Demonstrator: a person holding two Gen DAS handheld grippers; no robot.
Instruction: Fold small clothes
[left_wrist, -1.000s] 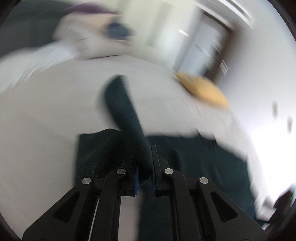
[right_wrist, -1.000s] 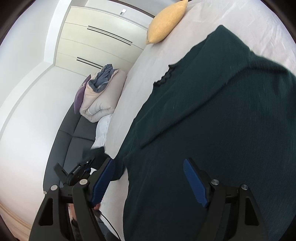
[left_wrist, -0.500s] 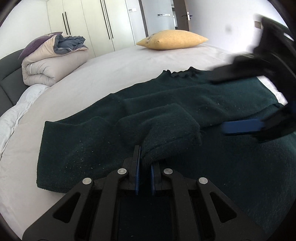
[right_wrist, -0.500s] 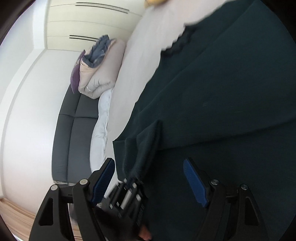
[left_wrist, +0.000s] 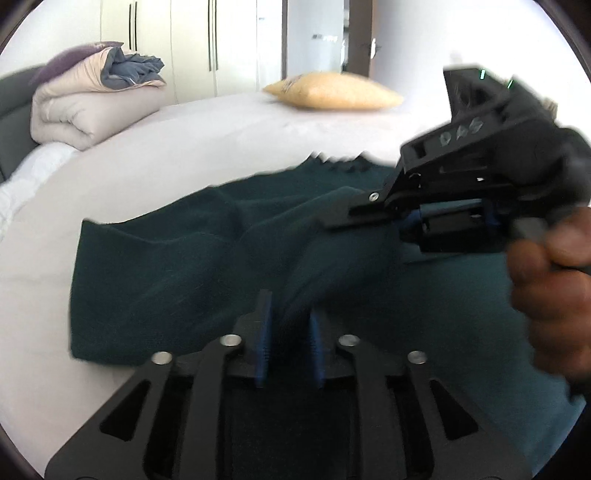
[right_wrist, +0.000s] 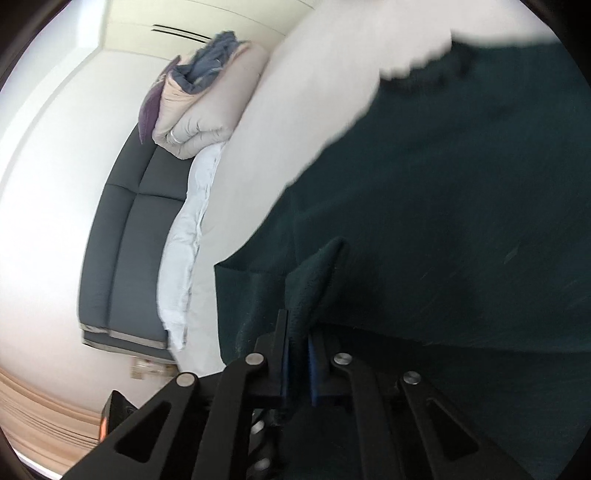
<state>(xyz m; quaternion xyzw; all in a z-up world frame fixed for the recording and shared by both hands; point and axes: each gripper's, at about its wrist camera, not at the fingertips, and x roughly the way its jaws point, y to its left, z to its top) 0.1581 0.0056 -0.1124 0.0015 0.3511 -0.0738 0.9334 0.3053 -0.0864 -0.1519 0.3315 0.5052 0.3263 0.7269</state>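
One dark green sweater (left_wrist: 184, 266) on my bed (left_wrist: 184, 147): right gripper (right_wrist: 297, 354) clamped its fold; left gripper (left_wrist: 286, 332) jaws were opening around cloth.

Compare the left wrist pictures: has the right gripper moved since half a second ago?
Yes. The right gripper has moved leftward across the green sweater, and further from the yellow pillow.

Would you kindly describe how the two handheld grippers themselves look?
Both are matte black plastic with cut-out triangular link arms, silver pivot pins and blue ribbed pads. The left gripper matches the right gripper. The left view shows white markings and small green lights on the right one's housing.
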